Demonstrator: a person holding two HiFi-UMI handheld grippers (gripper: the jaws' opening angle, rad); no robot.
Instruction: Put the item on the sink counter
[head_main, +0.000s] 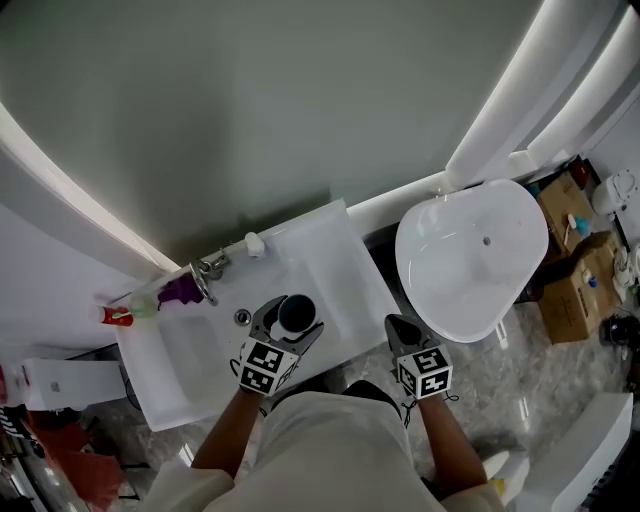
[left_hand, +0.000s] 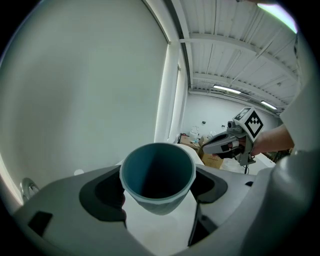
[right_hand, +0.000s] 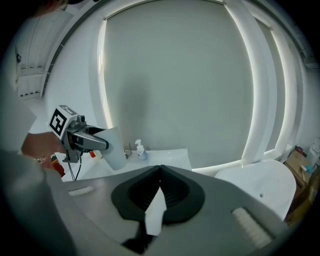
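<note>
White sink counter (head_main: 335, 262) below; left hand-held gripper (head_main: 291, 320) wide, clamping cup (left_hand: 157, 201)

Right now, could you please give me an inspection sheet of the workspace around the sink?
Surface: white sink counter, bare beside the basin; faucet at the back.
Job's things: cup, teal inside, held over the counter, apparently not set down yet.
Clutter: pump bottle, purple item and red item along the counter's back edge.
Grippers: left gripper shut on the cup; right gripper shut, empty.
Cables: thin dark cord hanging under the left gripper.
Surroundings: white bowl fixture right of the counter; cardboard boxes beyond it.
</note>
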